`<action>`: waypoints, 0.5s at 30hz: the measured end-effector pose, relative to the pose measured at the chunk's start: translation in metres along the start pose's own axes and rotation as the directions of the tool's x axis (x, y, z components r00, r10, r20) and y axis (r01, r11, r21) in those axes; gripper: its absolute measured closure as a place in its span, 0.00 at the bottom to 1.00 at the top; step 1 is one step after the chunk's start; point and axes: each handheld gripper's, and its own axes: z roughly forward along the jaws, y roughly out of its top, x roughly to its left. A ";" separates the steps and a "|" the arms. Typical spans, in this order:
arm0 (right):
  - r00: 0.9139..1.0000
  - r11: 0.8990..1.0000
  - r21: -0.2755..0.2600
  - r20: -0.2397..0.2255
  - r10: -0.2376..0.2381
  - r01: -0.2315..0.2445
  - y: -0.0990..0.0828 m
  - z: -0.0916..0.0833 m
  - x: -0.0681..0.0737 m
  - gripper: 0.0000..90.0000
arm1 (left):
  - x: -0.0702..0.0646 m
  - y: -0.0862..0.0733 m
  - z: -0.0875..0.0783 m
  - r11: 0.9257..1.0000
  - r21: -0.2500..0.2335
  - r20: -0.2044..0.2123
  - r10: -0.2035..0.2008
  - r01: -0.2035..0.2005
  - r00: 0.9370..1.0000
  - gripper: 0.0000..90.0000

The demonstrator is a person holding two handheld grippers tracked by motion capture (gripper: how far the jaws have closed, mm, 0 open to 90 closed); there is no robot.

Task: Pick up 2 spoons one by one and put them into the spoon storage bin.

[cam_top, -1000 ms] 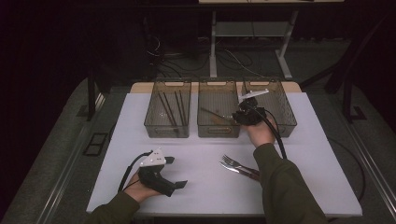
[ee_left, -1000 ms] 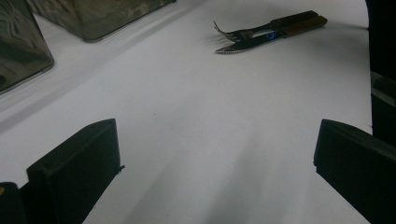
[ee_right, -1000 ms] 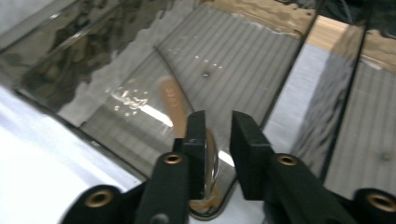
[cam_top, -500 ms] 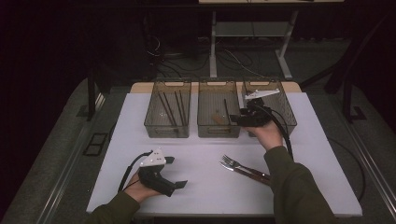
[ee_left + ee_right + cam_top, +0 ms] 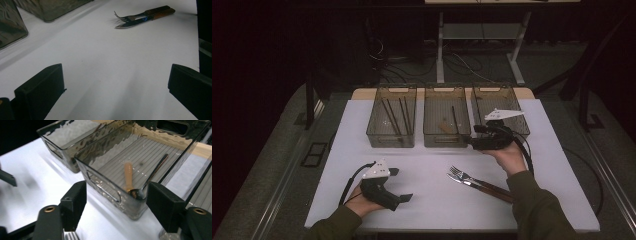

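My right gripper [image 5: 473,144] hovers at the front right corner of the middle bin [image 5: 446,136], pointing left. In the right gripper view its jaws [image 5: 118,192] stand open; they have just been opening and nothing is between them. Inside that bin lie a wooden-handled utensil [image 5: 128,173] and a dark-handled spoon [image 5: 156,171]. A fork and a knife [image 5: 474,181] with brown handles lie side by side on the white table [image 5: 427,165], near the right forearm. My left gripper [image 5: 401,185] rests on the table at the front left, open and empty [image 5: 115,82].
Three smoky clear bins stand in a row at the back of the table. The left bin [image 5: 391,135] holds several dark sticks. The right bin [image 5: 512,100] is partly hidden behind my right gripper. The fork and knife [image 5: 143,17] lie ahead of the left jaws.
The right gripper held a utensil over the middle bin, let it go into the bin and opened. It has drawn back toward the person. The left gripper has not moved.
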 end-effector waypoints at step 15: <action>0.999 0.999 -0.010 -0.036 -0.037 0.036 -0.036 -0.026 -0.003 0.32 | 0.000 0.000 -0.001 1.000 -0.001 -0.002 -0.001 0.001 1.000 0.00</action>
